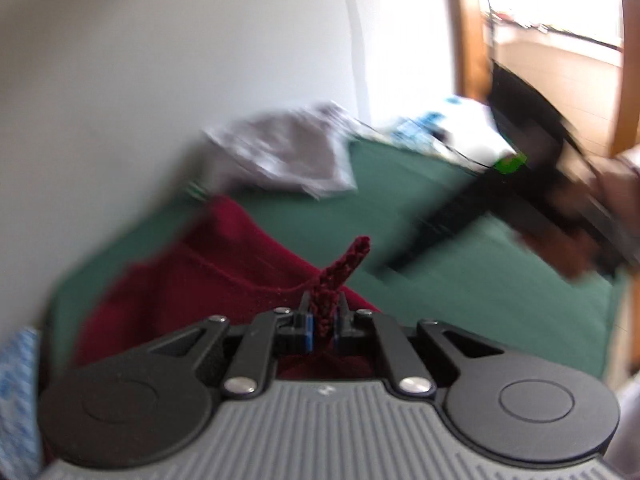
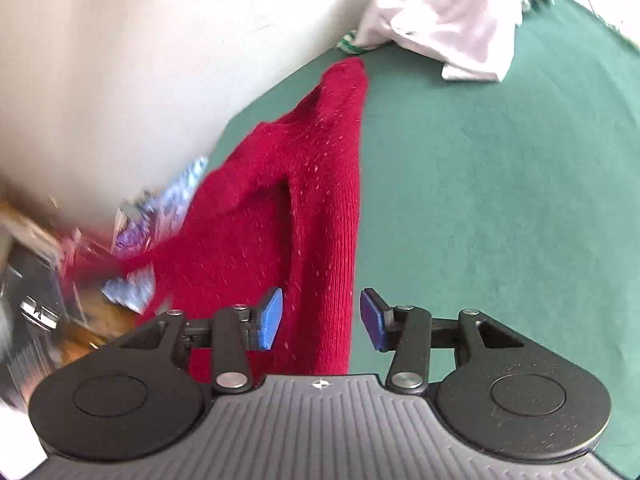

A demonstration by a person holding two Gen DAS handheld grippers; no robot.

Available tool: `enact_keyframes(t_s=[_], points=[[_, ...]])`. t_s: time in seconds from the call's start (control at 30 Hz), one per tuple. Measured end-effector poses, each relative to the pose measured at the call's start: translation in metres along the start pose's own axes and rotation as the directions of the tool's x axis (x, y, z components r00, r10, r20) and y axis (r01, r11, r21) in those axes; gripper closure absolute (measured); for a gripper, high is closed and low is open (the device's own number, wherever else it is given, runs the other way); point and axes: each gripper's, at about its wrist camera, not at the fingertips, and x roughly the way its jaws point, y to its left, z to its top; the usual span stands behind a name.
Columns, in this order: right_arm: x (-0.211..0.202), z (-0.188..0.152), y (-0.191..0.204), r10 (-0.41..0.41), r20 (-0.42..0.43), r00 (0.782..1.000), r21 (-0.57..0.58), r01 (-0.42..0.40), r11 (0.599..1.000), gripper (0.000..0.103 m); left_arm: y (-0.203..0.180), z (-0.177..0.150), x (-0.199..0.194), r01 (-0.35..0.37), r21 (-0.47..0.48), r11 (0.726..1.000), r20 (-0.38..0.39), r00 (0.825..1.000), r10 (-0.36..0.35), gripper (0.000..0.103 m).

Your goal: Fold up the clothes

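A dark red knitted sweater [image 1: 208, 264] lies on the green table cover [image 1: 480, 280]. My left gripper [image 1: 325, 320] is shut on a pinched fold of the red sweater, and a twisted tip of the knit sticks up above the pads. In the right wrist view the red sweater [image 2: 304, 208] stretches away toward the wall, its sleeve tip far up the cover [image 2: 500, 200]. My right gripper [image 2: 322, 316] stands open over the sweater's near edge, the knit lying below the gap and the blue pads [image 2: 270, 318] clear of it. The right gripper appears blurred in the left wrist view [image 1: 400, 252].
A crumpled white and grey garment [image 1: 288, 156] [image 2: 444, 12] lies at the far end of the cover by the white wall. Blue-patterned cloth [image 2: 160, 216] hangs at the left edge. A wooden door frame [image 1: 468, 40] and a bright room stand beyond. A hand [image 1: 624, 176] shows at right.
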Motion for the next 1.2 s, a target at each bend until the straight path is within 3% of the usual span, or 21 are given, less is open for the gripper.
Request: enact_keyframes(t_s=[0.17, 0.43, 0.5, 0.53, 0.57, 0.67, 0.73, 0.83, 0.9, 0.97, 1.1, 1.2], points=[[0.022, 0.001, 0.001, 0.082, -0.042, 0.996, 0.059, -0.080, 0.995, 0.050, -0.031, -0.034, 0.004, 0.063, -0.060, 0.996, -0.078, 0.995, -0.068, 0.098], [0.045, -0.015, 0.015, 0.120, -0.170, 0.978, 0.030, -0.117, 0.993, 0.048, -0.022, -0.037, -0.008, 0.028, -0.144, 0.989, -0.071, 0.997, -0.038, 0.099], [0.049, -0.017, 0.019, 0.117, -0.190, 0.975, 0.017, -0.116, 0.993, 0.053, -0.019, -0.035, -0.013, 0.021, -0.154, 0.988, -0.061, 0.998, -0.030, 0.099], [0.050, -0.017, 0.021, 0.117, -0.196, 0.974, 0.007, -0.118, 0.993, 0.070, -0.019, -0.033, -0.016, 0.015, -0.149, 0.989, -0.052, 0.998, -0.023, 0.099], [0.047, -0.017, 0.024, 0.117, -0.187, 0.975, -0.005, -0.120, 0.993, 0.095, -0.019, -0.032, -0.020, 0.010, -0.144, 0.989, -0.043, 0.999, -0.016, 0.099], [0.030, -0.014, 0.032, 0.132, -0.146, 0.980, -0.036, -0.138, 0.990, 0.096, -0.016, -0.024, -0.037, 0.013, -0.151, 0.988, -0.009, 1.000, -0.014, 0.099], [0.009, -0.015, 0.039, 0.146, -0.100, 0.984, -0.076, -0.154, 0.985, 0.102, -0.016, -0.023, -0.052, 0.044, -0.163, 0.986, 0.025, 0.999, -0.041, 0.099], [-0.011, -0.022, 0.049, 0.090, -0.080, 0.993, -0.170, -0.103, 0.980, 0.101, -0.020, -0.028, -0.057, 0.096, -0.186, 0.978, 0.028, 0.995, -0.092, 0.097], [-0.017, -0.032, 0.048, 0.049, -0.081, 0.995, -0.202, -0.065, 0.977, 0.094, -0.025, -0.037, -0.046, 0.096, -0.192, 0.977, -0.017, 0.995, -0.101, 0.096], [-0.012, -0.041, 0.044, 0.047, -0.107, 0.993, -0.182, -0.066, 0.981, 0.071, -0.030, -0.046, -0.033, 0.089, -0.196, 0.976, -0.070, 0.992, -0.105, 0.095], [0.000, -0.058, 0.040, 0.067, -0.168, 0.984, -0.133, -0.090, 0.987, 0.071, -0.035, -0.060, -0.021, 0.075, -0.197, 0.978, -0.124, 0.987, -0.101, 0.094], [0.012, -0.070, 0.048, 0.018, -0.206, 0.978, -0.175, -0.055, 0.983, 0.069, -0.035, -0.067, -0.015, 0.040, -0.184, 0.982, -0.152, 0.986, -0.069, 0.085]])
